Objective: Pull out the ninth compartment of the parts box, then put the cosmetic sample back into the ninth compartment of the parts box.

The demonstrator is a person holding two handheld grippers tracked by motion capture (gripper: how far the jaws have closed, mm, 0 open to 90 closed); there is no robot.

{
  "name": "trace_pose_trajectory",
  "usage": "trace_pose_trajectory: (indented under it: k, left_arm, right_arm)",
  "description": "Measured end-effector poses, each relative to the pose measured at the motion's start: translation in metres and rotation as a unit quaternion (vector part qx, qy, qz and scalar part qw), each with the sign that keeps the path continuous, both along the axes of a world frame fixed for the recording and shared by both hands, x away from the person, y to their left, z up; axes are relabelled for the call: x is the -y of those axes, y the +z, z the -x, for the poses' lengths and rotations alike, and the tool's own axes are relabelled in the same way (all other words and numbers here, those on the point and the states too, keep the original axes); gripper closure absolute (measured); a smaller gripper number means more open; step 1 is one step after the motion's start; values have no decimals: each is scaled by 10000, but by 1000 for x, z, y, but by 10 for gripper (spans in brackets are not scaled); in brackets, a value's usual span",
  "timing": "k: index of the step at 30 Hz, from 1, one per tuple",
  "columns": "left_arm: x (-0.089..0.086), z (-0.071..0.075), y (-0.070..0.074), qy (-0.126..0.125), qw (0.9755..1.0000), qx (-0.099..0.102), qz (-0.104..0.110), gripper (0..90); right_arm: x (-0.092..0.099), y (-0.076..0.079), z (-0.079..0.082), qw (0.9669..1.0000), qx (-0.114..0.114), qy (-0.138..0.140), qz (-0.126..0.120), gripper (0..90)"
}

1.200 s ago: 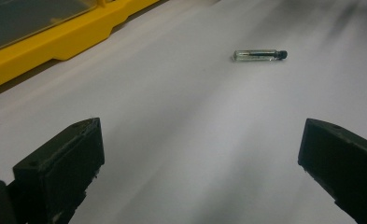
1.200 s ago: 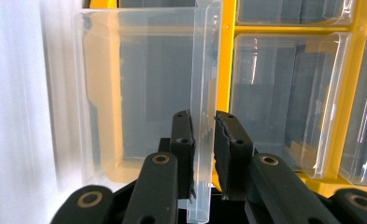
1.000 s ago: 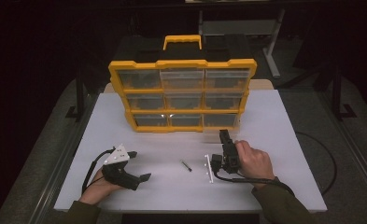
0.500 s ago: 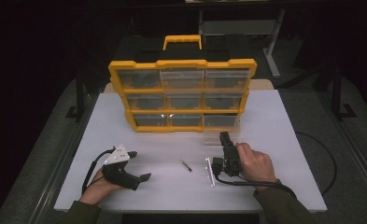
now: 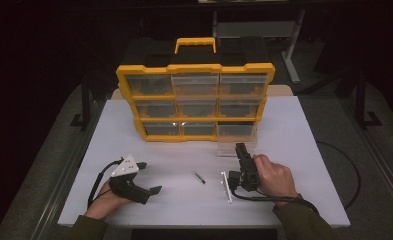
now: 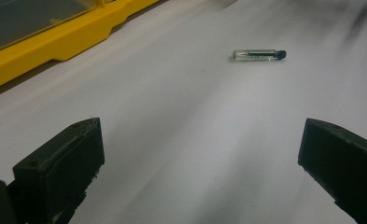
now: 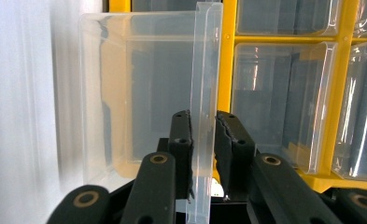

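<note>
The right gripper (image 5: pixel 241 150) pinches the front wall of a clear plastic drawer (image 7: pixel 144 93), pulled out onto the white table (image 5: pixel 304 145) just before the yellow organizer case (image 5: pixel 194 100). The left gripper (image 5: pixel 151 177) rests with jaws spread wide, holding nothing. A small glass vial (image 6: pixel 259 54) with a black cap lies between the grippers. No readable writing shows

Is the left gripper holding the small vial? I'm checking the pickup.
No: the left gripper is open, and the vial lies apart on the table.
</note>
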State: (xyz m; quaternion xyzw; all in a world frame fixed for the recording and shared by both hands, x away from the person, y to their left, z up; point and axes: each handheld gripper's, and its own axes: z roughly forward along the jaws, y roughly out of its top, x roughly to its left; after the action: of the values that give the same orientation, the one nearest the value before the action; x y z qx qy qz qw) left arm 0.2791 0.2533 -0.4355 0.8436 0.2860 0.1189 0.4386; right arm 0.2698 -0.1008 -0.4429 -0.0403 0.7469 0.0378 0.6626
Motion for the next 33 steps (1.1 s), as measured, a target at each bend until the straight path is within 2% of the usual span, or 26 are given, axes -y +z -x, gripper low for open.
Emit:
trace_pose_trajectory:
  k: [14,29,33]
  left_arm:
    - [-1,0,0,12,10000,-2,2,1]
    - [0,1,0,14,10000,-38,-5,0]
    - [1,1,1,5,10000,-46,-6,1]
  right_arm:
    - [3,3,7,9999,50,45,-112,526]
    - [11,4,16,9997,92,-2,-227,390]
    - [15,2,19,9997,154,27,-186,358]
